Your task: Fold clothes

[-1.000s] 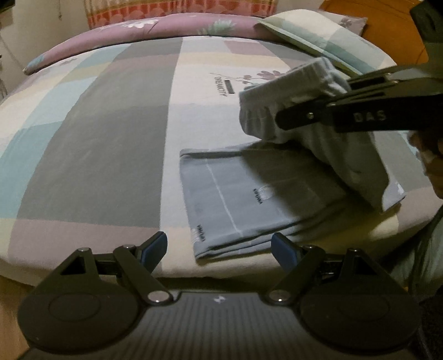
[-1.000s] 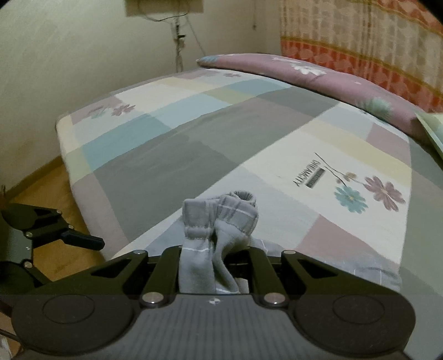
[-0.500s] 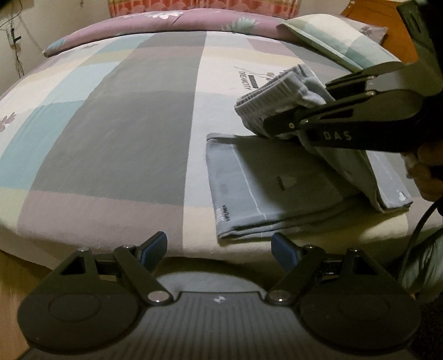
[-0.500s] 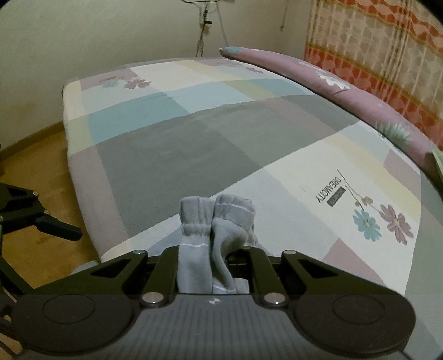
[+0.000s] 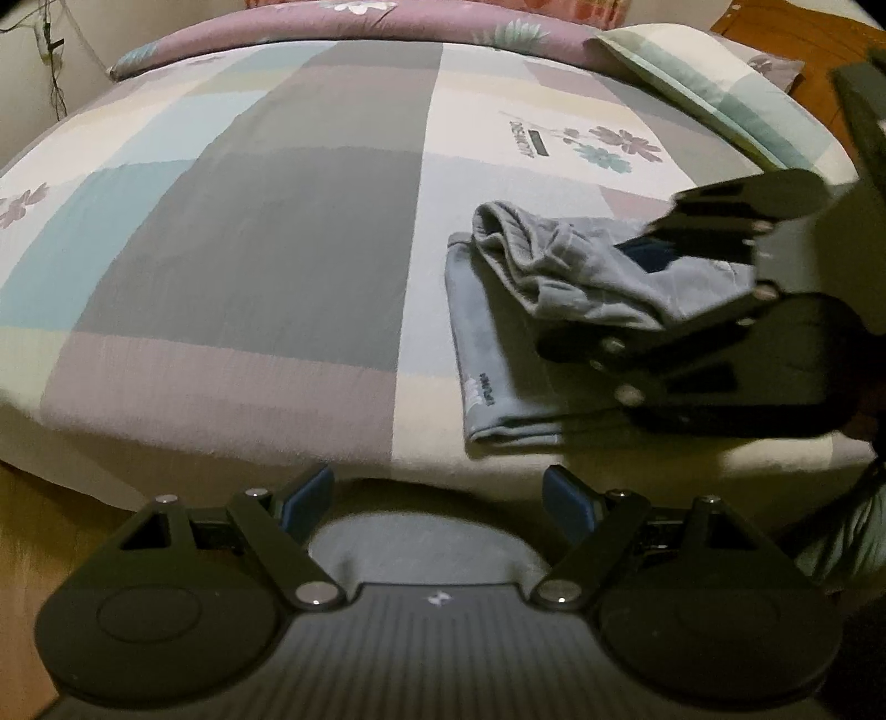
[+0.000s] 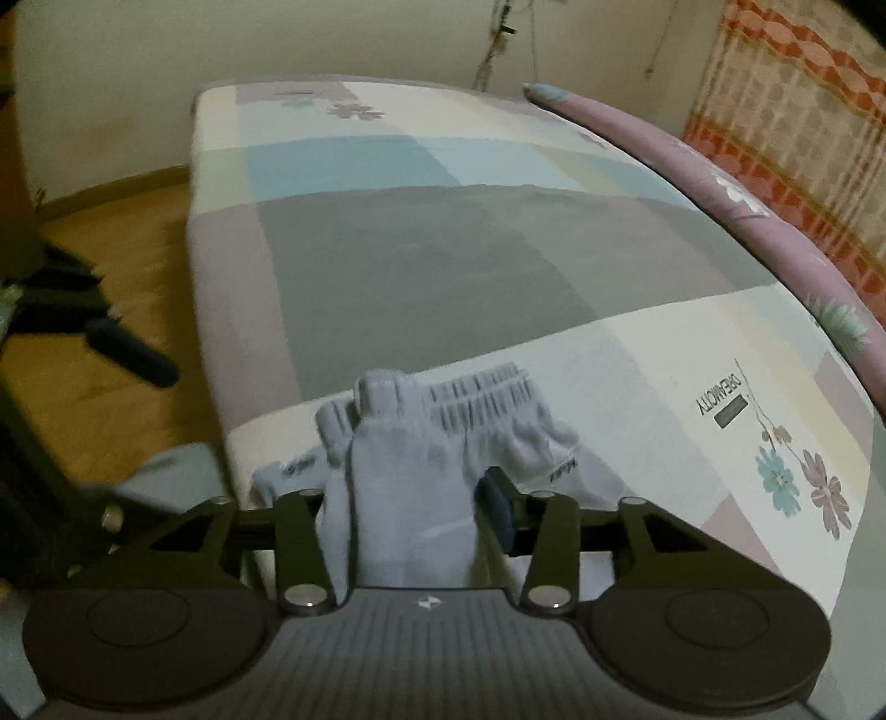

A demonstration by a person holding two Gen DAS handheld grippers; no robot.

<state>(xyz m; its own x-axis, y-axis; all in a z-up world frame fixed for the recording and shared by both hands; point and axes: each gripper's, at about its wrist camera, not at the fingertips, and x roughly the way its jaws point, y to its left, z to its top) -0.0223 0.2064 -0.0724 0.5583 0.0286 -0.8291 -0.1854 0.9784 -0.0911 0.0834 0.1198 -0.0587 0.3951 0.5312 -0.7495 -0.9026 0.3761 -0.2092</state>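
Observation:
A grey-blue garment (image 5: 498, 354) lies folded near the bed's near edge, right of centre. Its elastic waistband end (image 5: 509, 243) is draped over the folded part. My right gripper (image 5: 592, 293) comes in from the right, low over the pile. Its jaws are opening with the bunched cloth (image 6: 410, 487) still between them. In the right wrist view my right gripper (image 6: 410, 498) shows a gap between the cloth and its blue right pad (image 6: 501, 515). My left gripper (image 5: 437, 493) is open and holds nothing, just off the bed's edge.
The patchwork bed sheet (image 5: 249, 249) spreads to the left and behind the garment. A purple quilt (image 5: 360, 22) and a striped pillow (image 5: 720, 94) lie along the far side. Wooden floor (image 6: 111, 266) runs beside the bed, where a black finger (image 6: 133, 360) of the left gripper shows blurred.
The right gripper came down and laid the waistband end onto the folded garment, rolling as it went. Its jaws, shut on the cloth before, have spread apart. The left gripper stays open.

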